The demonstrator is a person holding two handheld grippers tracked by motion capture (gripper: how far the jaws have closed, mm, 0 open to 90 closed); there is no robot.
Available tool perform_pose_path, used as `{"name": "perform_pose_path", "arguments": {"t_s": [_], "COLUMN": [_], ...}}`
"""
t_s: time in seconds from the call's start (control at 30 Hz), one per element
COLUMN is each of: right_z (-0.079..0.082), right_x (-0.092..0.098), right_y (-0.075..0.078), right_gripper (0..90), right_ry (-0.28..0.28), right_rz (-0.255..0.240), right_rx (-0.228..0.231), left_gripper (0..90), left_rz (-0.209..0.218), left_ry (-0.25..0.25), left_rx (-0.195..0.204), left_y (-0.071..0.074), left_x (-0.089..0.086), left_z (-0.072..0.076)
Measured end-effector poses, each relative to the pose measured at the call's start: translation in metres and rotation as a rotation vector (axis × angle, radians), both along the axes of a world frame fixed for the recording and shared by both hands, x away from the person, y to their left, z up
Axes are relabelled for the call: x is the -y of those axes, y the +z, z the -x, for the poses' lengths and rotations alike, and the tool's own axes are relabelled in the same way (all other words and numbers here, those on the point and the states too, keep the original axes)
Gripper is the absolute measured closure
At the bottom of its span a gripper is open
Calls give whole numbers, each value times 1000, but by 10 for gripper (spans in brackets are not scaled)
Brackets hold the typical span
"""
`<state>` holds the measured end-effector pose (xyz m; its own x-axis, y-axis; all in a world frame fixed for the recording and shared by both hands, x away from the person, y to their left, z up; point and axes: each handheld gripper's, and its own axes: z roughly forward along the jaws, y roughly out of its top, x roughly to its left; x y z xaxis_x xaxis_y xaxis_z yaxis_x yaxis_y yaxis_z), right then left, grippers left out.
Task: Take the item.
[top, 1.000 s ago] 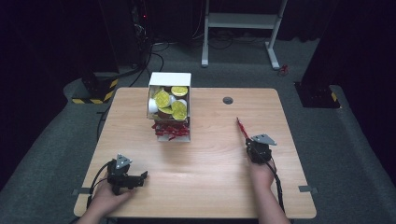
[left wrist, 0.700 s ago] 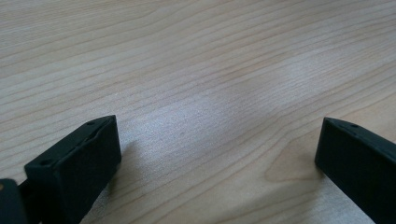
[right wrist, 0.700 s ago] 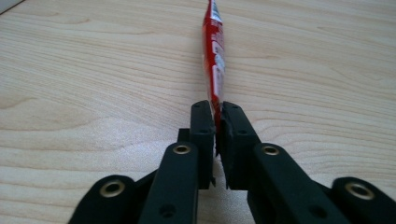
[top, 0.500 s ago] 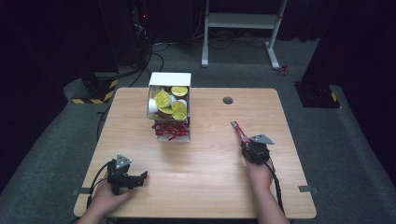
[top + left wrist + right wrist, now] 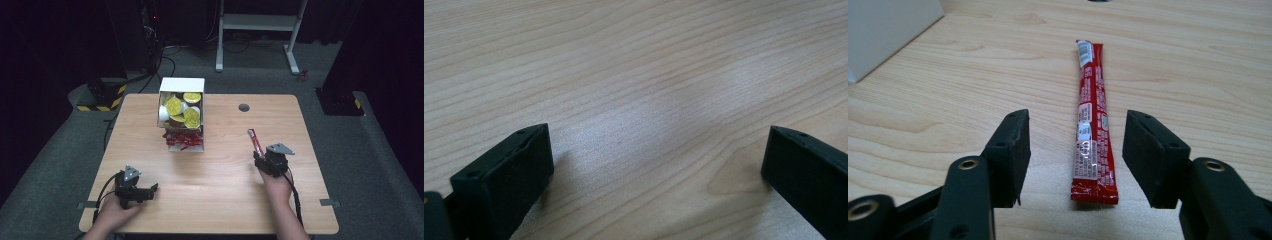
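right gripper (image 5: 1075, 155): jaws spread apart, nothing pinched. The red stick packet (image 5: 1091, 120) lies flat on the table between them, its near end level with the tips, touching neither pad as far as I can see.
right gripper view extra: you can actually read the packet here, with white label patches and a crimped near end. A white box wall (image 5: 883, 30) sits off to the upper left of the jaws.
high view extra: same packet (image 5: 255, 141) pokes out ahead of the right gripper (image 5: 262, 159) toward the far edge. The white box (image 5: 181, 86) ahead-left holds gold-lidded cups (image 5: 174, 106) plus red packets (image 5: 181, 140) in its front section.
left gripper (image 5: 654, 165): jaws wide apart over bare wooden table (image 5: 649, 75), nothing between them. In the high view it (image 5: 149, 190) sits at the near left.
vs earlier: half a second back the packet looked raised in the right claw; now it's lying down and the jaws have let go. Left one hasn't budged.
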<state>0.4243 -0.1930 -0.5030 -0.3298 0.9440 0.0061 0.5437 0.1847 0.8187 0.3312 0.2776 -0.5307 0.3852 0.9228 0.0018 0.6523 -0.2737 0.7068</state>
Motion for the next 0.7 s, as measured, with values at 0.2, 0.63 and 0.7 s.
{"name": "perform_pose_path", "arguments": {"t_s": [0.2, 0.63, 0.7], "right_z": [9, 55, 63], "right_x": [-7, -31, -33], "right_y": [6, -9, -12], "right_gripper": [369, 249, 226], "right_ry": [37, 175, 194], "right_rz": [16, 34, 44], "right_rx": [36, -31, -55], "left_gripper": [6, 6, 6], "left_rz": [0, -1, 2], "left_ry": [1, -1, 1], "left_rx": [0, 0, -1], "left_y": [0, 0, 0], "left_x": [0, 0, 0], "left_z": [0, 0, 0]}}
